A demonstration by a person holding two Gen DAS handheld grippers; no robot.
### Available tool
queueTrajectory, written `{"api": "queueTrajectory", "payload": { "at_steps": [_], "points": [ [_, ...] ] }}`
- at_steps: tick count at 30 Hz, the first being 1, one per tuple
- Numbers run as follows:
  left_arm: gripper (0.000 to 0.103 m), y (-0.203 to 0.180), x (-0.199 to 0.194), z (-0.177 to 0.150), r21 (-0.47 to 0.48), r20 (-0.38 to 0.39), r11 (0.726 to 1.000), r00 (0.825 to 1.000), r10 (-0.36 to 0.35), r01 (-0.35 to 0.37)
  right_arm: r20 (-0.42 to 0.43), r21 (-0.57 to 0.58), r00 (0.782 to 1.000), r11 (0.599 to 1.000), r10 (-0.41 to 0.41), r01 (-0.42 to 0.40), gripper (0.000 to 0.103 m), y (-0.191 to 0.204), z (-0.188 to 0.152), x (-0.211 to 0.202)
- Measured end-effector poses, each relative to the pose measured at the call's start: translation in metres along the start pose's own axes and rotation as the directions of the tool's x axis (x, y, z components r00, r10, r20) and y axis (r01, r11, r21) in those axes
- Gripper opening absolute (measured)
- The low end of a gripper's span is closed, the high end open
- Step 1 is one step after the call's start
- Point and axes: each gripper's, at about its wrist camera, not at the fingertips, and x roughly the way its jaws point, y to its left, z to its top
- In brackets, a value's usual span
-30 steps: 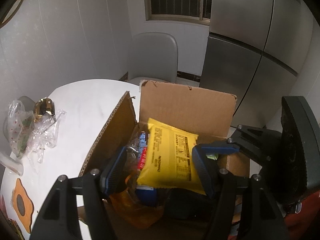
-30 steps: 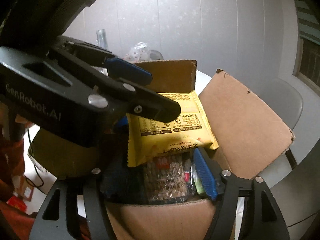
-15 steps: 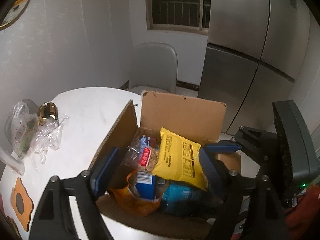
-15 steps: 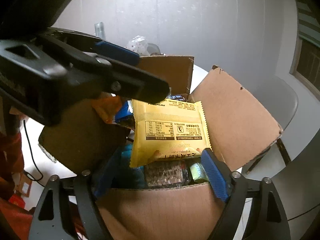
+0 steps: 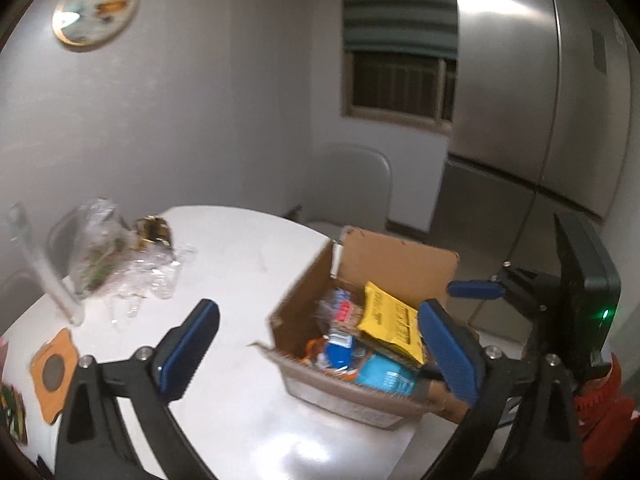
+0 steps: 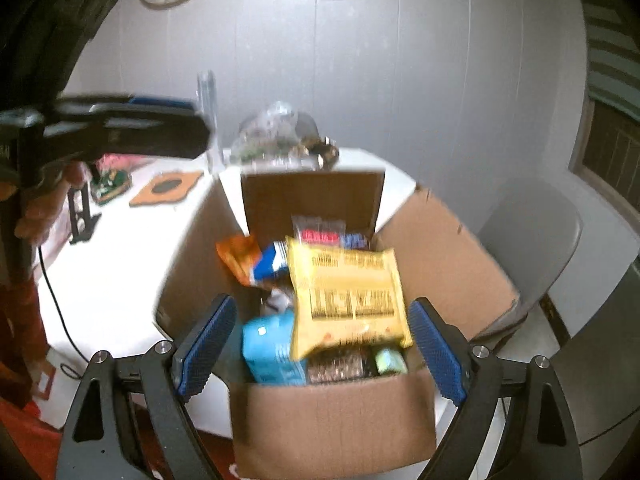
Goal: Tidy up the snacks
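The yellow snack packet (image 6: pixel 346 300) lies on top of the other snacks in the open cardboard box (image 6: pixel 332 420), tilted, over a light blue packet (image 6: pixel 272 350) and a dark granola-like bar (image 6: pixel 340 364); an orange bag (image 6: pixel 240 256) and a blue-and-white packet (image 6: pixel 272 264) sit toward the box's far left corner. The box stands at the near edge of the round white table (image 5: pixel 240 252), flaps up. My right gripper (image 6: pixel 320 344) hovers just above the box's near wall, its jaws having just been opening, now wide with nothing pressed between them (the yellow packet only shows through the gap). My left gripper (image 5: pixel 316 350) hangs over the table beside the box, its jaws likewise just spread wide and empty. Crumpled clear plastic bags (image 5: pixel 116 264) lie near the table's far left edge, and an orange coaster (image 5: pixel 54 372) nearer the left edge.
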Motion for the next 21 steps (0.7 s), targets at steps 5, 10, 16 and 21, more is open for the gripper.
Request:
{"api": "queueTrajectory", "payload": {
  "at_steps": [5, 10, 16, 21],
  "points": [
    [0.102, 0.013, -0.038, -0.015, -0.061, 0.102, 0.988, 0.984, 0.146, -0.140, 0.132, -0.006, 0.991, 1.000, -0.016, 0.017, 0.101, 0.008, 0.016, -0.021],
    [0.102, 0.023, -0.054, -0.038, -0.142, 0.141, 0.952, 0.947, 0.289, -0.269, 0.252, 0.004, 0.968, 1.000, 0.013, -0.014, 0.103, 0.012, 0.027, -0.039],
    [0.102, 0.034, -0.055, -0.073, -0.223, 0.128, 0.904, 0.909, 0.397, -0.364, 0.326, 0.014, 0.945, 0.999, 0.023, -0.029, 0.103, 0.015, 0.027, -0.037],
    [0.102, 0.041, -0.050, -0.093, -0.257, 0.095, 0.887, 0.903, 0.419, -0.384, 0.326, 0.033, 0.944, 0.998, 0.044, -0.058, 0.103, 0.014, 0.021, -0.023]
  ]
}}
